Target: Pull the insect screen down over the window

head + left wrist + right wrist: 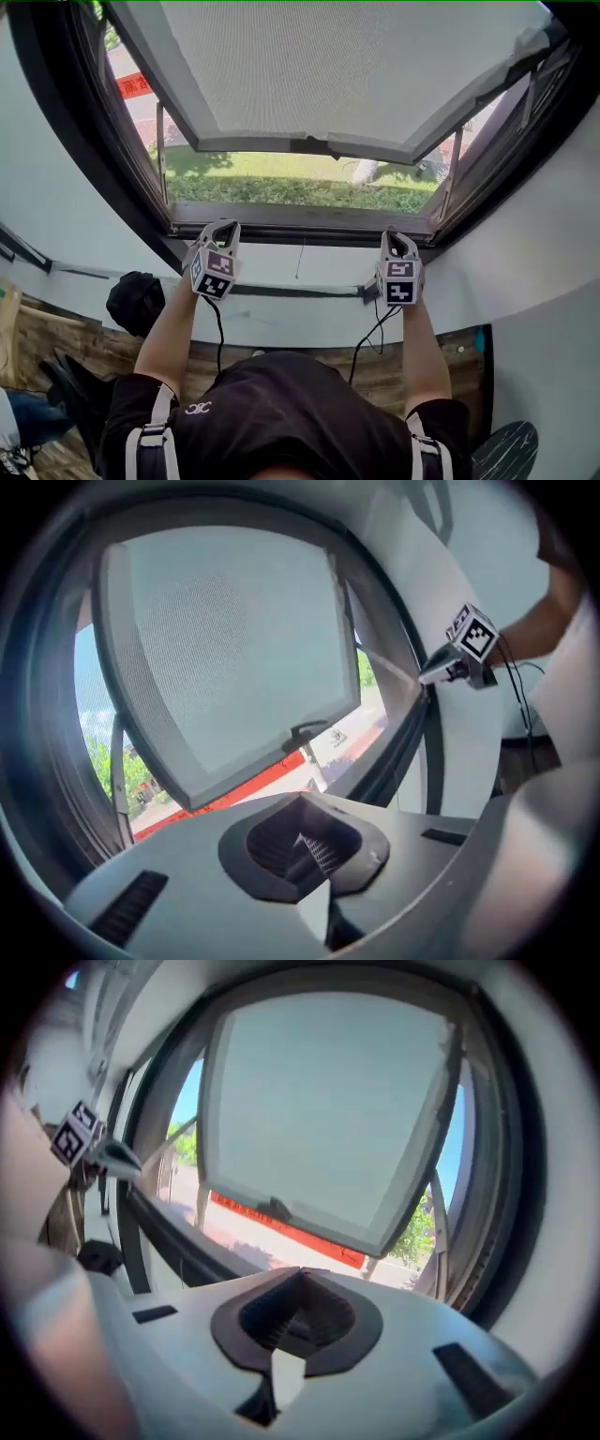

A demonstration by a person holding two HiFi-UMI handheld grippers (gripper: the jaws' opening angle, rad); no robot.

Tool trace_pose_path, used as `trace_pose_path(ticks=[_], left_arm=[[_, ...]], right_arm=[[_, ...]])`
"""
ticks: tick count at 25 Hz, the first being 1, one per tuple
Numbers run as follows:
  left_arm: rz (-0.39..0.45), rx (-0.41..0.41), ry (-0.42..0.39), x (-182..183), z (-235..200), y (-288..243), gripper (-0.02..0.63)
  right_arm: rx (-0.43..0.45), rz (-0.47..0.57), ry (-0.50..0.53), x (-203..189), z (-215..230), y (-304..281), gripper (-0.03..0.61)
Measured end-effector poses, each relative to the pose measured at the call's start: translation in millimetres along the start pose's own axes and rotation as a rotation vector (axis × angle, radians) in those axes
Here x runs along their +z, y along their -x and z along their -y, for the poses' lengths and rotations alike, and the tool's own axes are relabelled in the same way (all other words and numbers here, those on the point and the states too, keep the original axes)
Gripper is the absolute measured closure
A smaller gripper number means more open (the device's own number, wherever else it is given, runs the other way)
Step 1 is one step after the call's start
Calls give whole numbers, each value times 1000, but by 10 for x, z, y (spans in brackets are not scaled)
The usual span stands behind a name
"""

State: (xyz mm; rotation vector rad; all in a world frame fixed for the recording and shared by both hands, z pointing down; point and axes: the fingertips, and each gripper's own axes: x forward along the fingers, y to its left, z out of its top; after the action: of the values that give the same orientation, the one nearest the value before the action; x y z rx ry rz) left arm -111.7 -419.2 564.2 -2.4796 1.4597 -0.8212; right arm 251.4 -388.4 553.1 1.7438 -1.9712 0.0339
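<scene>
**Condition of the work item.** The insect screen point(328, 66) covers the upper part of the window point(84, 141) only. Its bottom bar point(309, 147) hangs well above the lower frame point(300, 220). A strip of the opening between the two is uncovered, with grass point(281, 180) visible through it. A dark pull handle point(314, 144) sits at the middle of the bar. In my judgement the task is part done, with the last stretch of travel outstanding.

**Grippers.** The left gripper point(221, 228) and right gripper point(397, 236) are raised side by side in front of the lower frame. They sit either side of the handle's line and below the bar, touching neither. Each gripper's own view shows its jaws brought together with nothing between them. Both views look up at the mesh and its bar.

**Reason for the arrangement.** The even spacing either side of centre suggests an intent to load the bar evenly, so that it descends without jamming. Closed jaws would serve as blunt hooks or pushers on the bar. A pinch on the handle would first require them to part.

**Reservation.** The wide-angle distortion prevents me from confirming that the bar sits level in its side tracks.

**Risk.** An uneven pull could skew the screen.
</scene>
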Motion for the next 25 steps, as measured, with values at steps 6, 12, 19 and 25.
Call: trace_pose_path(ticks=[6,12,19,25], left_arm=[[177,-11,328,814,108,291,600],[243,34,369,1109,194,561,600],[224,64,390,1059,170,620,600],[247,85,374,1136,141,713,600]], right_arm=[[14,329,-250,1011,-221,536,572],[-18,455,-305,1373,-302,845,574],[7,447,-295,1385,-401,864,575],[27,451,-267,1433,-505,877,575]])
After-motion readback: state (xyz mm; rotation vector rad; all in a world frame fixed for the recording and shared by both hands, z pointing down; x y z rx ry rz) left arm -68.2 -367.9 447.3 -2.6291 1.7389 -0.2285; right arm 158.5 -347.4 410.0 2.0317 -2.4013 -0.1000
